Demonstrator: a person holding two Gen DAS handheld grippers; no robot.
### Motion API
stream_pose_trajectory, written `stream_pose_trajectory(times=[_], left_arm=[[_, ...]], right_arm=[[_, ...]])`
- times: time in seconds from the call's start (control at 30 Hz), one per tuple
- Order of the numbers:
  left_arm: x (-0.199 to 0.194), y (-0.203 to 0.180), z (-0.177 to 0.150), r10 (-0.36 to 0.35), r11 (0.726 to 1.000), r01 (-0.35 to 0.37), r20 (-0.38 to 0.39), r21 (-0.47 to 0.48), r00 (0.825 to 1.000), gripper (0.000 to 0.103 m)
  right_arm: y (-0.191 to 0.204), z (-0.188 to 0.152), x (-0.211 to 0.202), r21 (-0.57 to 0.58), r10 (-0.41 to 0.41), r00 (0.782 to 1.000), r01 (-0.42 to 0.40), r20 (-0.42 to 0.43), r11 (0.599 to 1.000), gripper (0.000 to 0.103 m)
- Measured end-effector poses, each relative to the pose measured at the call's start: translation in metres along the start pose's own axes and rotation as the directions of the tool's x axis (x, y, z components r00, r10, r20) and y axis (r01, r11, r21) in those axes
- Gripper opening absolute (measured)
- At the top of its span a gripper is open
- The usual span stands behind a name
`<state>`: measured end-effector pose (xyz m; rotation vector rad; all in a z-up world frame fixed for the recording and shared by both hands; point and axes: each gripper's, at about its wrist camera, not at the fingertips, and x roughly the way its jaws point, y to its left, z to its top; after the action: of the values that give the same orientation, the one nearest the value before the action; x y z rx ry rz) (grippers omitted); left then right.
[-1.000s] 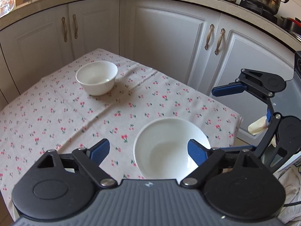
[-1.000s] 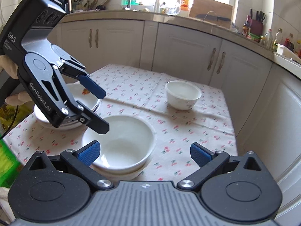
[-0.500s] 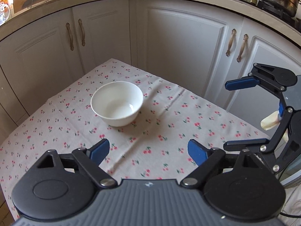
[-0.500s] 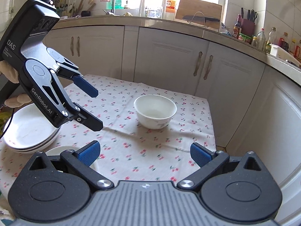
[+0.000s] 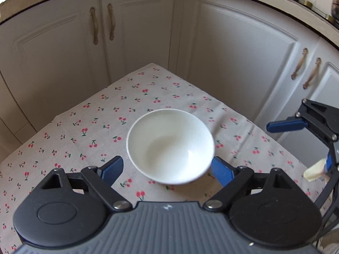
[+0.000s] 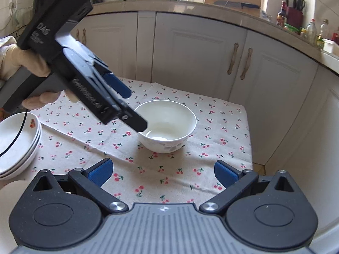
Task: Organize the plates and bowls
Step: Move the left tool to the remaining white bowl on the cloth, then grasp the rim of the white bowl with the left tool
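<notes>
Worktop [image 5: 89, 131]: small table under a cream cloth printed with red cherries, creased in a line across the middle; one corner points toward 12 o'clock in my left view.

Bowl [image 5: 170, 146]: white, upright, empty, standing on the cloth near that far corner. In my right view [image 6: 167, 124] it sits at centre, faint grey pattern on its outer wall.

Plates [image 6: 18, 144]: a stack of shallow white dishes at 9 o'clock in my right view, near the cloth's left edge, one with a small red motif on the rim. Well apart from the bowl.

My left hand-held gripper [image 5: 167, 169]: jaws apart, blue pads either side of the bowl's near rim; whether the right pad touches the bowl I cannot tell. In my right view [image 6: 135, 108] it comes in from 10 o'clock, its lower finger over the bowl's left rim, my pale-gloved hand [image 6: 25, 63] on the grip.

My right hand-held gripper [image 6: 163, 172]: jaws wide, nothing between the pads, the bowl beyond them. In my left view [image 5: 296, 124] it shows at 3 o'clock.

Room: cream panelled cabinets [image 5: 233, 63] with bronze handles wrap the table's far sides. Counter [image 6: 190, 4] above carries bottles, a cutting board and a knife block under a bright window.
</notes>
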<state>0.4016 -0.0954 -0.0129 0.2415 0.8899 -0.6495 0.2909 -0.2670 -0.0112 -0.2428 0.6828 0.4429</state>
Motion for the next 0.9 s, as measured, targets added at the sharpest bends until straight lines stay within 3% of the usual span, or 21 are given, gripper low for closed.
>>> stream_pose_trajectory(times=[0.33, 0.9], left_arm=[[0.040, 0.018, 0.016, 0.003, 1.000, -0.004, -0.041, -0.022, 0.999, 0.086], [0.059, 0.022, 0.020, -0.028, 1.000, 0.029, -0.078, 0.011, 0.997, 0.067]], right_arm=[[-0.006, 0.015, 0.054, -0.004, 0.027, 0.999, -0.027, -0.024, 1.000, 0.102], [-0.007, 0.016, 0.081, -0.030, 0.040, 0.999, -0.040, -0.002, 0.999, 0.088]])
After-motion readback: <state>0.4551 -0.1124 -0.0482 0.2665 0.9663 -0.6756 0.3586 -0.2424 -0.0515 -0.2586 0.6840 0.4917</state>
